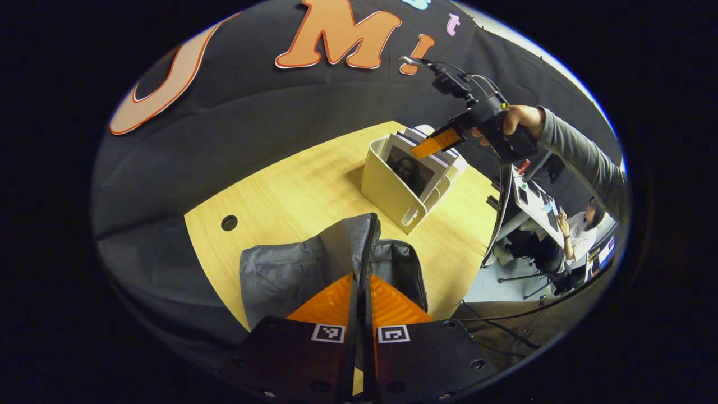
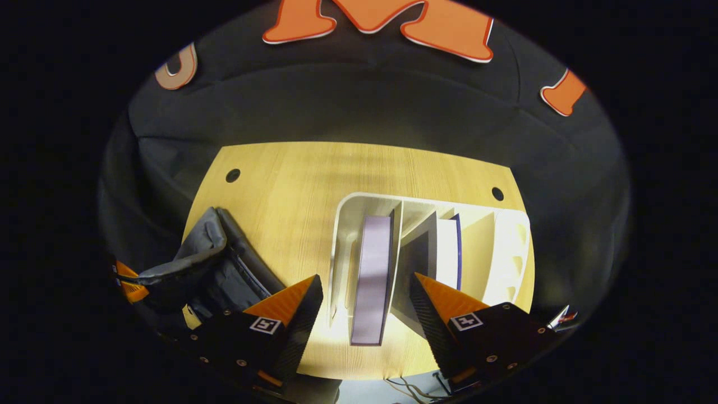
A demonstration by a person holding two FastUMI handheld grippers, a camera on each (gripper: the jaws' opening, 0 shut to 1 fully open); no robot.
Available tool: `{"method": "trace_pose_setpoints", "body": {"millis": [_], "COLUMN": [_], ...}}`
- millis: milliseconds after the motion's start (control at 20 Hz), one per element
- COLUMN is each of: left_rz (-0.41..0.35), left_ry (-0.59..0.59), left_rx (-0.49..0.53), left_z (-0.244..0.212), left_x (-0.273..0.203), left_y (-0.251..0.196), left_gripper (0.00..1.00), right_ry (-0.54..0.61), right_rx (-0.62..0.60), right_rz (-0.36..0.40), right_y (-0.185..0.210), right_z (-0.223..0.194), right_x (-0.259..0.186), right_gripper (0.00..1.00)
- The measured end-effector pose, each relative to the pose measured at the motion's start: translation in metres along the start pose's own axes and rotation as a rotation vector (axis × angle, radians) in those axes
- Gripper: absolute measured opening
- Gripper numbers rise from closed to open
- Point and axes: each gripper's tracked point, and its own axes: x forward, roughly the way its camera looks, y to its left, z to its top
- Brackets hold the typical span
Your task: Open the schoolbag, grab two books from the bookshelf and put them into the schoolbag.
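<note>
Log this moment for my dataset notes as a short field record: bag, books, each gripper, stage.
schoolbag: grey schoolbag on the wooden table, its flap edge pinched up
left gripper: left gripper shut on the schoolbag flap
bookshelf: pale bookshelf on the table, beside the bag
books: lilac book and others upright in the slots
right gripper: right gripper open, above the lilac book, not touching
stage: bag held open, no book grasped yet
</note>
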Motion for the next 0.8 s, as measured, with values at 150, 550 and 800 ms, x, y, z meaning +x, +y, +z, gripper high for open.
{"method": "trace_pose_setpoints", "body": {"millis": [150,550,800], "left_rz": [0.001,0.003,0.001], "left_ry": [0.003,0.007,0.003], "left_rx": [-0.007,-0.041,-0.068], "left_z": [-0.002,-0.006,-0.012], "left_x": [0.002,0.005,0.013], "left_y": [0.000,0.004,0.004], "left_gripper": [0.07,0.07,0.07], "right_ry": [0.077,0.231,0.192], "right_rx": [0.017,0.132,0.184], "right_rz": [0.005,-0.017,0.017], "right_y": [0.002,0.006,0.000], "right_z": [-0.002,-0.025,-0.049], "right_x": [0.021,0.040,0.013], "right_gripper": [0.84,0.38,0.35]}}
